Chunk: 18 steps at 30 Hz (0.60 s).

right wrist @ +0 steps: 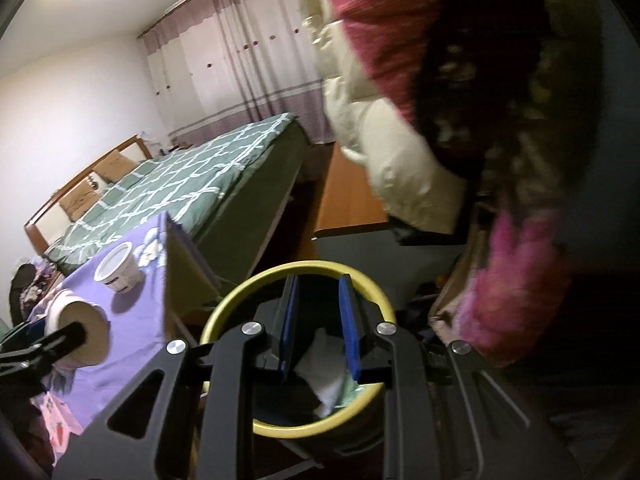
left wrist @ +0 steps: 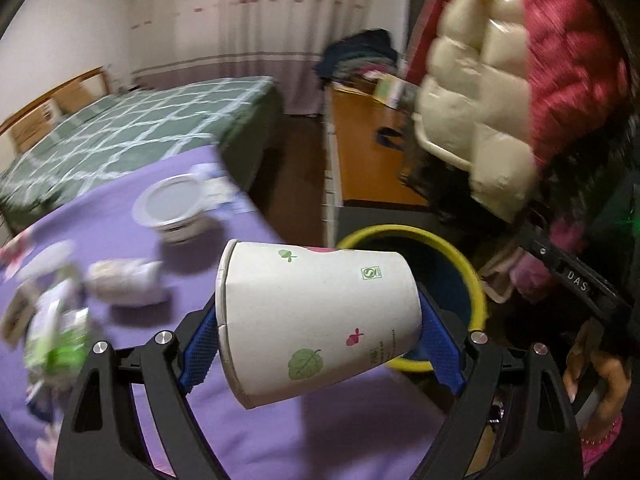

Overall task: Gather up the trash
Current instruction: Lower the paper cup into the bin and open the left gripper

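A paper cup [left wrist: 316,320] is clamped sideways in the left gripper [left wrist: 320,344] near the bin [left wrist: 476,276] — carrying is underway; next, release over it. The right gripper [right wrist: 318,336] — narrowly parted, empty — is held above.

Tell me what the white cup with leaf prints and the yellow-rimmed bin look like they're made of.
The white leaf-printed cup looks like matte paper: a side seam shows, and a rolled rim. The yellow-rimmed dark bin is probably plastic; its yellow rim looks smooth with a slight sheen, though blur leaves that open.
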Motion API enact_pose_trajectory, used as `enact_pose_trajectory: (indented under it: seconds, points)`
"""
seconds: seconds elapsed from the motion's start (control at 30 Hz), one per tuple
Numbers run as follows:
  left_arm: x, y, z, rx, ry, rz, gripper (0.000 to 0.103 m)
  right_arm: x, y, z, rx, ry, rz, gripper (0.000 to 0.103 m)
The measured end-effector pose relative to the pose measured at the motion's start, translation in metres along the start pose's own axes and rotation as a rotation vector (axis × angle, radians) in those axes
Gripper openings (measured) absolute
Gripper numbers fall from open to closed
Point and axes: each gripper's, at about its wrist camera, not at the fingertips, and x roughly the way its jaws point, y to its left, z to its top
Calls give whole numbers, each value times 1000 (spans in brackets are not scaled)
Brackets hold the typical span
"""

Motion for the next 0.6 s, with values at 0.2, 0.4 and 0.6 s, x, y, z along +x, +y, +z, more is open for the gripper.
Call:
enact_pose_trajectory:
  seconds: [0.2, 0.4, 0.6]
  points:
    - [48, -62, 13, 77, 56, -52, 86, -10, -25, 1, 16, -29, -54, 20]
    - [91, -91, 18, 102, 108, -54, 86, -10, -39, -1, 31, -39, -76, 21]
    - [114, -85, 18, 83, 153, -12, 96, -12, -44, -4, 40, -47, -95, 30]
